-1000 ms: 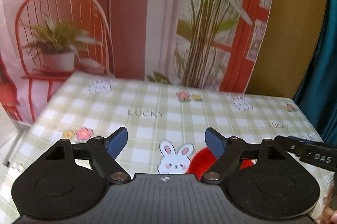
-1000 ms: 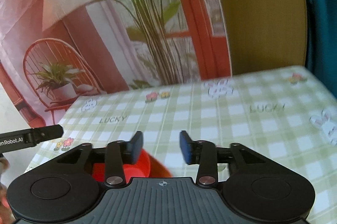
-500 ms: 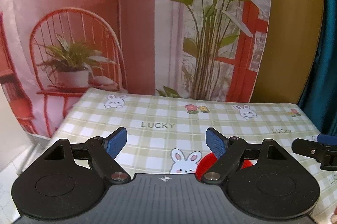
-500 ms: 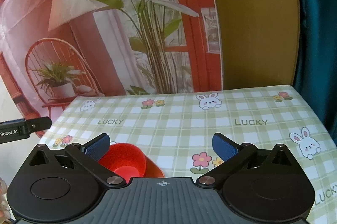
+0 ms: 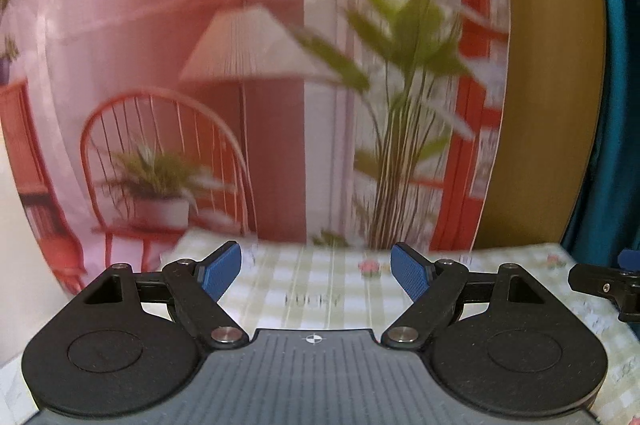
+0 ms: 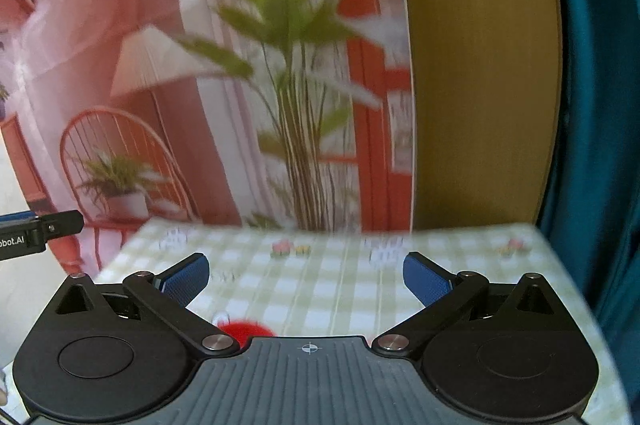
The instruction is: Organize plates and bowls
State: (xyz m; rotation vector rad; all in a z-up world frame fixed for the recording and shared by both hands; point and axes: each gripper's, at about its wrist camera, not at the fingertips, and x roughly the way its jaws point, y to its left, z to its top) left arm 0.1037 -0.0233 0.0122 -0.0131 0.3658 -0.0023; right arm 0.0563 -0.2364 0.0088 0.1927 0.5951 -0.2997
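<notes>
Left wrist view: the left tongs (image 5: 316, 267) stand spread and empty above the green-checked cloth-covered desk (image 5: 312, 289); no dish shows here.

Right wrist view: the right tongs (image 6: 306, 279) gape wide, empty. The small red glossy bowl (image 6: 240, 330) sits on the desk just below them, mostly hidden; probably light, stiff and slick, best pinched across its rim.

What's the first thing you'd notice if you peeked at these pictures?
The big pink and red backdrop, printed with a lamp, a chair and a tall green plant, hangs behind the table. In front lies the green checked tablecloth with bunnies and flowers. A bright red bowl peeks out just above the right tool's body.
</notes>
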